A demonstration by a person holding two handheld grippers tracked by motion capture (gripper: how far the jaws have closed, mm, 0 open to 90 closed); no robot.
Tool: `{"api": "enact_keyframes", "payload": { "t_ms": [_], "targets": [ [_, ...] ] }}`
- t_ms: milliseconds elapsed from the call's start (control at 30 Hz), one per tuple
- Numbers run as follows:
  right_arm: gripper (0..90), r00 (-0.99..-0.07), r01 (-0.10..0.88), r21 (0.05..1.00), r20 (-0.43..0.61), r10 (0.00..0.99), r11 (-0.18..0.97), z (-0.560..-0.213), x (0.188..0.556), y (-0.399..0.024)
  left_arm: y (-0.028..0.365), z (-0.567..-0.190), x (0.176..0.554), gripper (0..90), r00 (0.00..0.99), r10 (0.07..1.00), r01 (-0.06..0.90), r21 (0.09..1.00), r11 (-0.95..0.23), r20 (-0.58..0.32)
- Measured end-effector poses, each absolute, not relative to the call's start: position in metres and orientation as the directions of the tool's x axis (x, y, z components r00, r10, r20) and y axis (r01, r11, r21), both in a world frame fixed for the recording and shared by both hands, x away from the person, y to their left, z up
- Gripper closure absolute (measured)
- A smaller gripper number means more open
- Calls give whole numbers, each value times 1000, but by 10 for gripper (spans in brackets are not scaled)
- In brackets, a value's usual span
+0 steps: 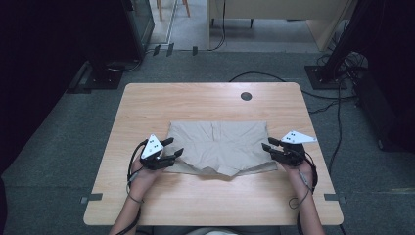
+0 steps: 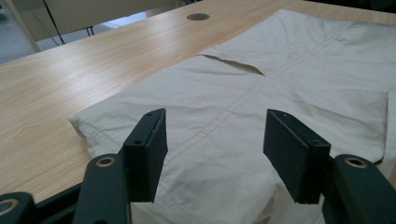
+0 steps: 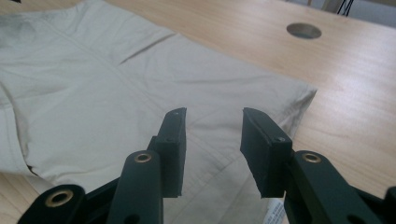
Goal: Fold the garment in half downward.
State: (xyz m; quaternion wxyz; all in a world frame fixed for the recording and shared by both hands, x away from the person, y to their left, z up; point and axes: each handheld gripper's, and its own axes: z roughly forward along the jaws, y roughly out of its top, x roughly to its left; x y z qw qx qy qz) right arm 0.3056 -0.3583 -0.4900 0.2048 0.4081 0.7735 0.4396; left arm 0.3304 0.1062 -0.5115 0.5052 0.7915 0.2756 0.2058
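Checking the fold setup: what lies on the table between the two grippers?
In the high view, the beige shorts lie flat between the left gripper and the right gripper, and nothing else is there.

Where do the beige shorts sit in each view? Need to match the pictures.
High view: beige shorts lie flat mid-table, between the two grippers.
Left gripper view: they spread from the centre to the right edge, beyond the open jaws.
Right gripper view: they cover the left and centre, beyond the open jaws.
Shared landmark: the round cable hole in the table top, beyond the shorts in every view.
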Motion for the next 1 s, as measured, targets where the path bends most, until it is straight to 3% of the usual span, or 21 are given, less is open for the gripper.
{"api": "enact_keyframes", "payload": {
  "t_ms": [533,700,833,1000],
  "targets": [
    [509,-629,525,745,14,778,411,-522,314,-351,108,-524,336,385,795,605,297,840,-455,46],
    [489,-625,519,755,15,781,401,-518,313,-352,107,-525,338,363,809,586,317,811,-492,40],
    [461,-633,496,790,46,773,359,-510,311,-347,107,-523,338,305,805,592,306,832,-463,33],
    [418,-644,478,809,57,763,343,-507,311,-337,114,-514,340,299,790,613,316,871,-375,-23]
  ]
}}
